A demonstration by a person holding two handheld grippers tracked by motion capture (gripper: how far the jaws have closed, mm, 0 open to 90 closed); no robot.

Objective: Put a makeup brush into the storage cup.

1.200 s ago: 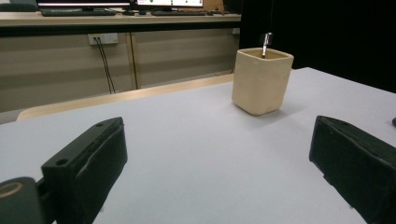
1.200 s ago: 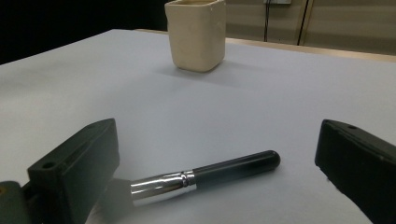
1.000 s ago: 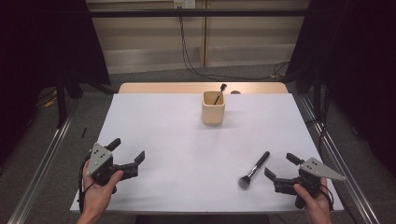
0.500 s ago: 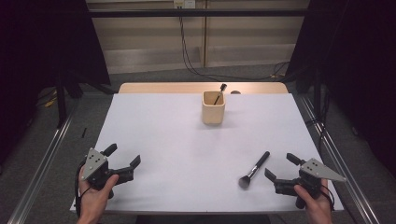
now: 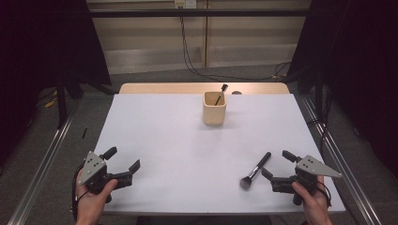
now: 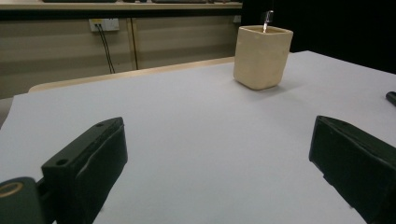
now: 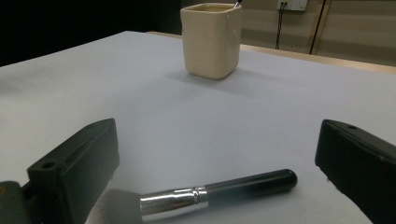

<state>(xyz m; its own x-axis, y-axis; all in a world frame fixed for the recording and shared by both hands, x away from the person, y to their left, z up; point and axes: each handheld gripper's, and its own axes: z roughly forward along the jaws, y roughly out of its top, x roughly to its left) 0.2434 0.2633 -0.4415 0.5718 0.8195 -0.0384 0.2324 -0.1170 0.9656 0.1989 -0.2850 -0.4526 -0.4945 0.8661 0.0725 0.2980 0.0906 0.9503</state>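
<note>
Between right gripper (image 5: 276, 165) and beige cup (image 5: 214, 108), bare white table (image 5: 164, 136); brush (image 5: 255, 169) alongside; both grippers spread, left gripper (image 5: 123, 160) too.

The black-handled makeup brush with a silver metal ferrule and dark bristles (image 5: 255, 169) (image 7: 205, 196) lies flat on the white table, slanted; its bristle end points toward the near edge.

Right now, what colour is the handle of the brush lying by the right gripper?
Glossy black, with a shiny silver band next to the bristles; the brush shows best in the right gripper view.
</note>
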